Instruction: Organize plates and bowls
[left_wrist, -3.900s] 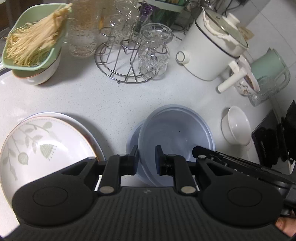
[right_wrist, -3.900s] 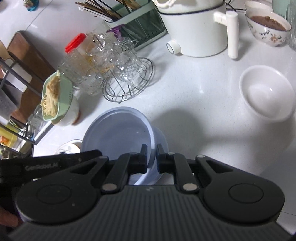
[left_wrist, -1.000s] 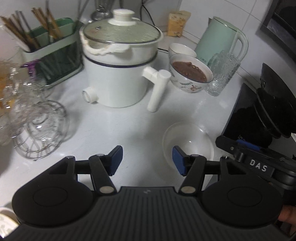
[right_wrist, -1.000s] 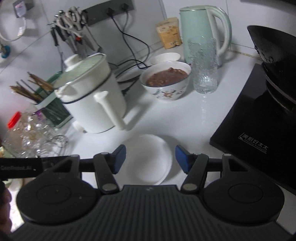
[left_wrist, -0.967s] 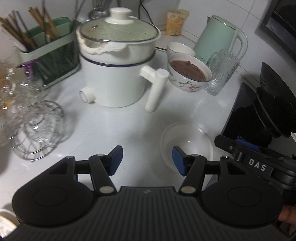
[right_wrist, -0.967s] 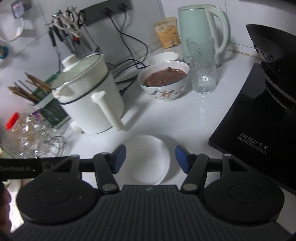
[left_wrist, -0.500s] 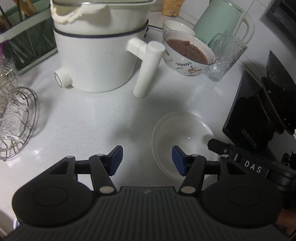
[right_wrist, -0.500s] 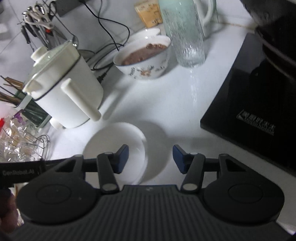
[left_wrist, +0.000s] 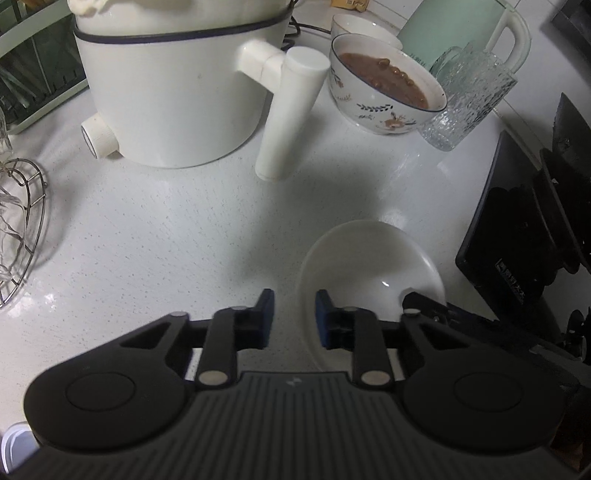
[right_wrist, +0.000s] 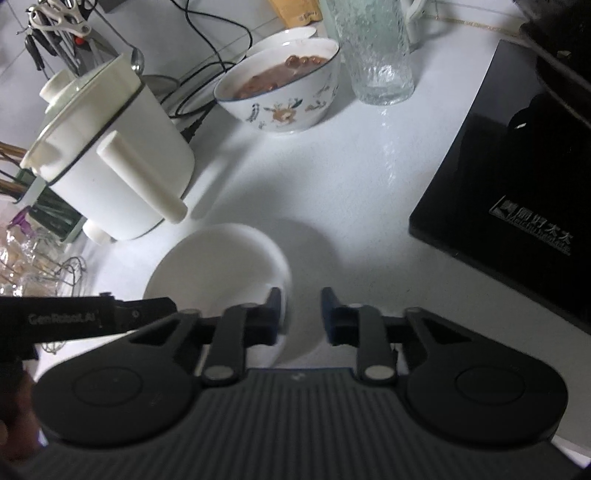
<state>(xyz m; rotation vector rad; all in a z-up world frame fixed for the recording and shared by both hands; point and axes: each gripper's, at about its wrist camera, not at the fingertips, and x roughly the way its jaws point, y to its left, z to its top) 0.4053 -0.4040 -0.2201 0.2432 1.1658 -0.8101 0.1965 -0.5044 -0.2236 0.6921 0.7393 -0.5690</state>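
An empty white bowl (left_wrist: 369, 266) sits on the white counter; it also shows in the right wrist view (right_wrist: 218, 266). My left gripper (left_wrist: 294, 307) is open, its jaws straddling the bowl's left rim, one finger inside and one outside. My right gripper (right_wrist: 300, 302) is open, its jaws straddling the bowl's right rim. Neither is closed on the rim. A patterned bowl (left_wrist: 384, 88) filled with brown food stands behind; it also shows in the right wrist view (right_wrist: 280, 92).
A white electric pot (left_wrist: 177, 74) with a long handle stands at the back left. A textured glass (left_wrist: 465, 99) and a green kettle (left_wrist: 454, 29) are at the back right. A black induction hob (right_wrist: 517, 206) lies right. A wire glass rack (left_wrist: 18, 221) is at left.
Both grippers let go of the blue bowl, opened and moved right to the white bowl. In the last half second both lowered onto its rim and their jaws narrowed.
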